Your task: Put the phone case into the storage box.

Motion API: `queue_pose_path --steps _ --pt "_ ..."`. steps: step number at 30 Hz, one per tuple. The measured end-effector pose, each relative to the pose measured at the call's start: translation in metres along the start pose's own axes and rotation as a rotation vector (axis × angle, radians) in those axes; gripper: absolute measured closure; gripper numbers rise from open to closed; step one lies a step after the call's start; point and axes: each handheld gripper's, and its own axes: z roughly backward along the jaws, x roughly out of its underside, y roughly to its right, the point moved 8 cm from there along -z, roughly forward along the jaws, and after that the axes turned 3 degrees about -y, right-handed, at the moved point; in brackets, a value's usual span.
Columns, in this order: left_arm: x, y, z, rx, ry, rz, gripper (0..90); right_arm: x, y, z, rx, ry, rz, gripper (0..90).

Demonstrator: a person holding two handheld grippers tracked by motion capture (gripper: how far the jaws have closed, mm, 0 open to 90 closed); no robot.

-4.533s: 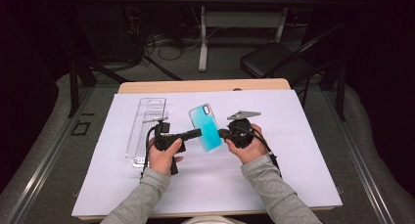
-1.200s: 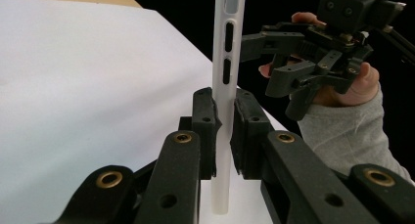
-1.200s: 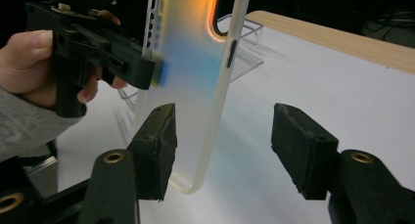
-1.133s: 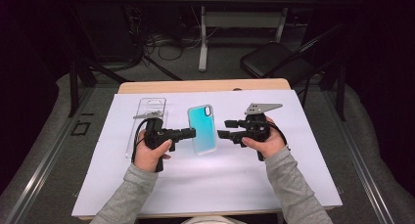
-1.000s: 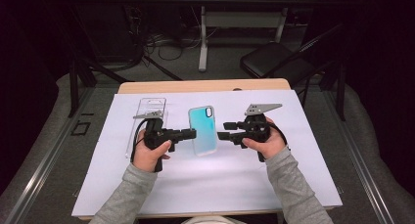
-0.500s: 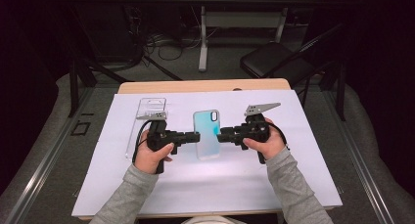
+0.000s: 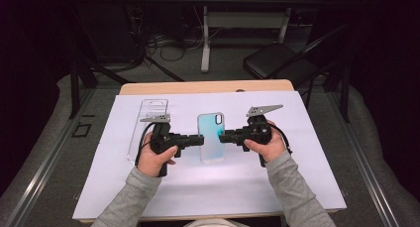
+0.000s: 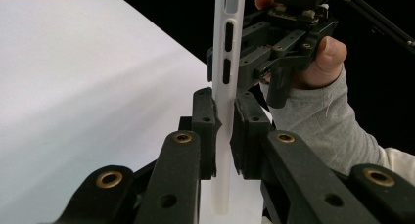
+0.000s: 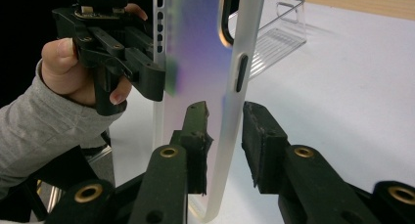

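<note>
phone case (image 7: 211, 138): translucent teal/blue, camera cutout at the far end, lying roughly flat over the white sheet (image 7: 297, 187) at table centre, bridged between the two grippers.
left gripper (image 7: 197, 141): clenched on the case's left long edge. In the left gripper view the frosted rim (image 8: 222, 150) sits pinched between both pads, no gap.
right gripper (image 7: 224, 136): jaws straddle the right long edge but stand apart. In the right gripper view the left pad is at the rim (image 9: 235, 150) and the right pad is clearly off it. Reads as released, or not yet closed.
clear packaging tray (image 7: 148, 125): on the sheet just behind and left of the left gripper, apart from the case.
change: 4.5 s ago the case was tilted up with its far end leaning right; at 1.1 s it was squared and farther from the person; now it has come nearer the person and sits level between the hands. Tray unmoved.
meaning: my read is that the reorientation is done and the case is lined up long-axis away from the person. The left claw alone carries it now, so it hangs cantilevered off one edge.
risk: thin flexible rim, one-sided pinch; it could sag or twist until the right jaws close.
</note>
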Motion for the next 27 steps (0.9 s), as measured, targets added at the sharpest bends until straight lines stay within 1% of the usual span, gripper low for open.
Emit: queue_pose_path --steps 3,6,17,27 --pt "-0.0001 0.0001 0.0001 0.001 0.000 0.000 81.7 0.0015 -0.0005 -0.0021 -0.002 -0.010 -0.004 72.7" --pt "-0.0002 0.0003 0.0004 0.003 0.001 0.001 81.7 0.0013 -0.0010 -0.0039 -0.011 -0.001 -0.016 74.0" --pt "0.0001 0.0009 -0.0003 0.007 -0.002 -0.002 81.7 0.0013 0.0000 -0.0030 -0.020 0.001 -0.040 78.4" --pt "0.0002 0.0007 -0.0001 0.007 -0.002 0.002 81.7 0.0014 0.0000 -0.0025 -0.031 0.002 -0.059 79.8"
